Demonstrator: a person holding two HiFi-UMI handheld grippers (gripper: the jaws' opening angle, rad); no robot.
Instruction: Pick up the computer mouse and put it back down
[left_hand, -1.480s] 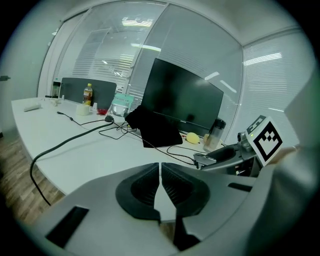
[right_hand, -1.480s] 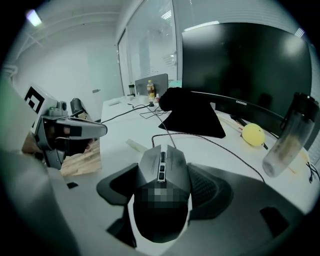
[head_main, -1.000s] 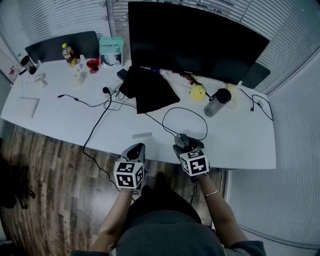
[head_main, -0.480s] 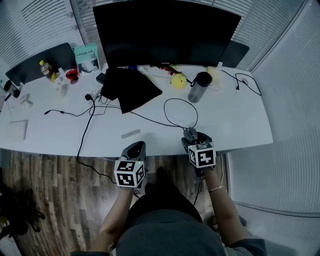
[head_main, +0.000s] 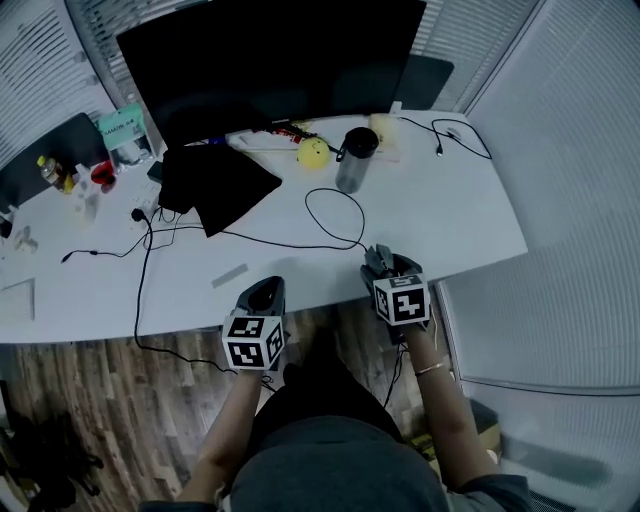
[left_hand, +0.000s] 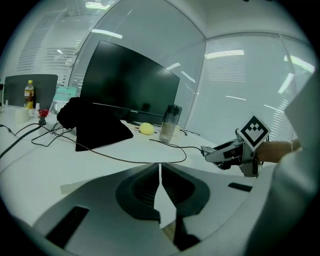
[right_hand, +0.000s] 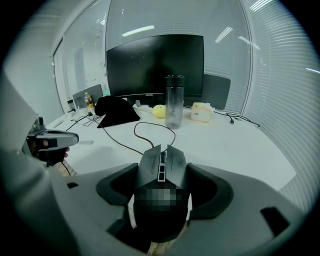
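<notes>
A dark computer mouse (right_hand: 161, 185) sits between the jaws of my right gripper (right_hand: 162, 172), which is shut on its sides. Its black cable (head_main: 335, 215) runs off in a loop across the white desk (head_main: 450, 210). In the head view the right gripper (head_main: 385, 270) holds the mouse (head_main: 378, 262) at the desk's front edge, right of centre. Whether the mouse touches the desk is hidden. My left gripper (head_main: 265, 295) hovers at the front edge further left, its fingers (left_hand: 150, 185) pressed together with nothing in them. The left gripper view shows the right gripper (left_hand: 220, 152) off to the right.
A large dark monitor (head_main: 270, 50) stands at the back. In front of it are a black cloth (head_main: 210, 185), a yellow ball (head_main: 313, 152) and a dark-lidded tumbler (head_main: 352, 160). Cables, a bottle and small items lie at the far left. Wooden floor (head_main: 120, 400) lies below the desk edge.
Both grippers have slid to the right along the desk's front edge, and the head view has swung with them. The right gripper has kept the mouse between its jaws.
</notes>
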